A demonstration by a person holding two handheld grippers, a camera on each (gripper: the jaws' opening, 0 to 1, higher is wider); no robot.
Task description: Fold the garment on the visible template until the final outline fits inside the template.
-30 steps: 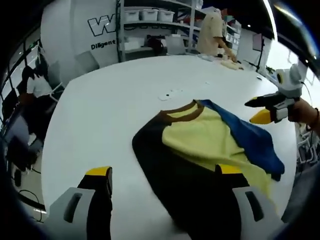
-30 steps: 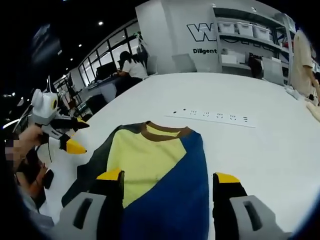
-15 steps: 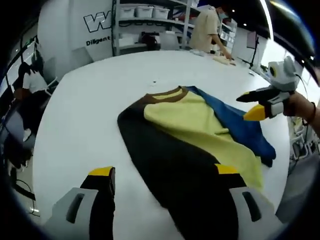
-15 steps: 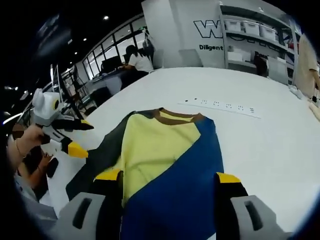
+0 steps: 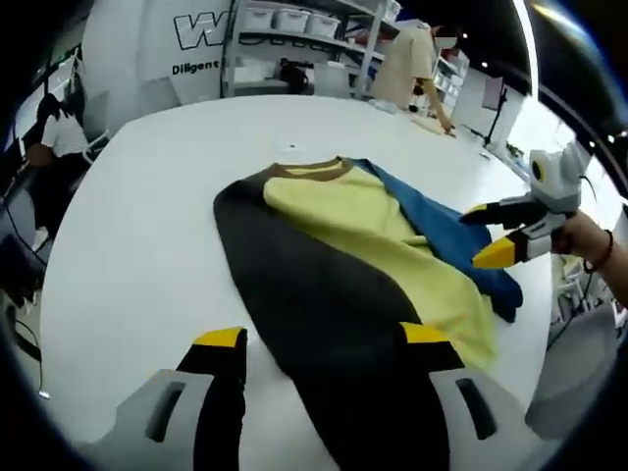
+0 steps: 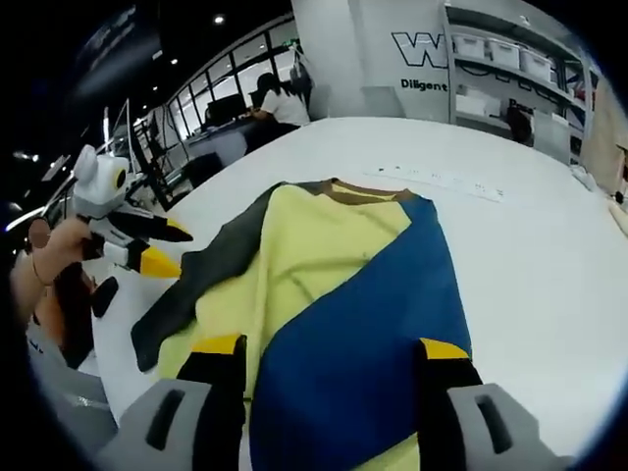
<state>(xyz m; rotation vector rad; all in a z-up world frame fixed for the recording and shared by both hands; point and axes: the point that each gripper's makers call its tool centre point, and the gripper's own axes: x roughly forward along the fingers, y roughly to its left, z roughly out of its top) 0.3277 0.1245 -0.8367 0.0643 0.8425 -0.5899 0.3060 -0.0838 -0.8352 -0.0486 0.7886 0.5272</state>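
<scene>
Left gripper [image 5: 322,337], bottom of left gripper view, jaws spread wide w/ nothing between them, hangs over the dark panel of the garment [image 5: 343,255]. Right gripper [image 6: 333,345], jaws likewise apart & empty, hovers over the blue panel at bottom center of right gripper view. The garment lies flat mid-frame on the white table [image 5: 137,226], brown collar toward the far side. Shelving [image 5: 294,39] w/ bins, upper center, beyond the table.

garment [image 5: 343,294] hem cut off, template perhaps hidden
</scene>
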